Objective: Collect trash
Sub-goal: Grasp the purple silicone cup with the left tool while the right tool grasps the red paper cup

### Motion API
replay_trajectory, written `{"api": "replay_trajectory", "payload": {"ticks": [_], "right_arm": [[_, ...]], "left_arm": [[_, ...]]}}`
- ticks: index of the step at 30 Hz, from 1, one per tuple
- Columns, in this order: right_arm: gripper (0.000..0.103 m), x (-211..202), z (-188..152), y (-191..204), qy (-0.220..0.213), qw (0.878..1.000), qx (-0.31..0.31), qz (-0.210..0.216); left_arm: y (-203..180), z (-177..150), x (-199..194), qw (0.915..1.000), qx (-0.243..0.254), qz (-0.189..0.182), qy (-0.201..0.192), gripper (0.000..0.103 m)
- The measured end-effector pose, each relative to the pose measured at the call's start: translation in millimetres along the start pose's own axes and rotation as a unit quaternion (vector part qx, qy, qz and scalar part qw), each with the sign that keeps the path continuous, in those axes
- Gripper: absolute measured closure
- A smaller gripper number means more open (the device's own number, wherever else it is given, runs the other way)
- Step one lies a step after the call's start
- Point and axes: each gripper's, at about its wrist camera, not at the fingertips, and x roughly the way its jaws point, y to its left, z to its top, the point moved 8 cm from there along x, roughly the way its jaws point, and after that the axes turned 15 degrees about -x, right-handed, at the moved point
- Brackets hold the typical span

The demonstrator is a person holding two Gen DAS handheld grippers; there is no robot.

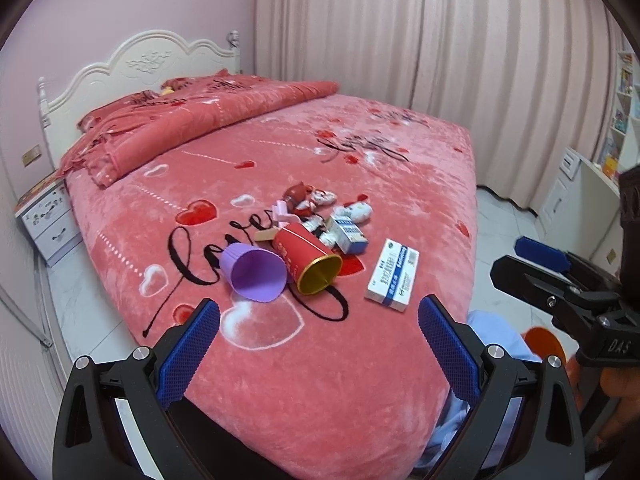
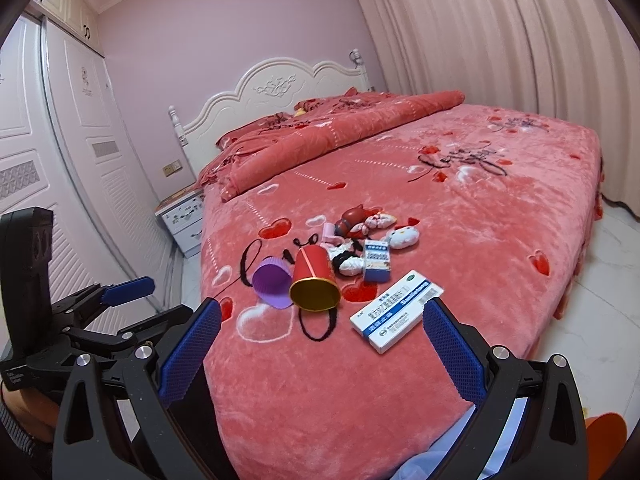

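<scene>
While wide open, left gripper (image 1: 319, 346), right gripper (image 2: 322, 348), empty

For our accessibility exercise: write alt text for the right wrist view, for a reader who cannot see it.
The open right gripper hovers over a pink bed strewn with clutter: a tipped purple cup, a tipped red canister, a white-and-blue medicine box and small plush toys. The open left gripper is at the left edge.

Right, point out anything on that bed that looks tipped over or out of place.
The purple cup and red canister lie tipped on their sides, mouths open, touching. Medicine boxes and small toys are scattered beside them on the bed.
</scene>
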Motion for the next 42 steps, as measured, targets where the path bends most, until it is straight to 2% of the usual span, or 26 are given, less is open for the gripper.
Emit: {"api": "replay_trajectory", "payload": {"ticks": [4,12,16,21,24,28,30,36,42], "right_arm": [[0.004,4.3,3.0,-2.7,0.001,1.000,-0.016,0.006],[0.004,37.7,-1.4,-15.5,0.034,0.999,-0.036,0.023],[0.004,60.6,-5.3,-13.7,0.053,0.996,-0.048,0.052],[0.004,83.2,-5.3,-11.7,0.056,0.992,-0.008,0.111],[0.004,102.0,-4.4,-11.7,0.074,0.991,-0.007,0.109],[0.004,122.0,-5.3,-8.5,0.099,0.988,-0.020,0.114],[0.004,129.9,-4.0,-8.4,0.103,0.986,-0.008,0.134],[0.004,157.1,-2.4,-16.0,0.119,0.982,0.025,0.145],[0.004,188.5,0.8,-10.3,0.138,0.976,0.039,0.161]], "left_arm": [[7.4,0.5,4.8,0.9997,0.022,0.001,0.007,0.006],[22.0,11.2,31.8,0.9983,0.046,0.015,0.032,0.006],[33.0,19.0,48.2,0.9980,0.047,0.006,0.042,0.006],[48.5,21.8,72.8,0.9968,0.036,-0.002,0.072,0.006],[53.4,22.8,84.9,0.9957,0.028,-0.015,0.087,0.006],[60.7,25.1,101.7,0.9936,0.045,-0.022,0.102,0.006],[63.0,25.1,107.7,0.9922,0.049,-0.028,0.111,0.006],[73.1,30.4,132.5,0.9878,0.075,-0.048,0.128,0.006],[82.1,29.9,152.4,0.9815,0.108,-0.052,0.150,0.006]]}}
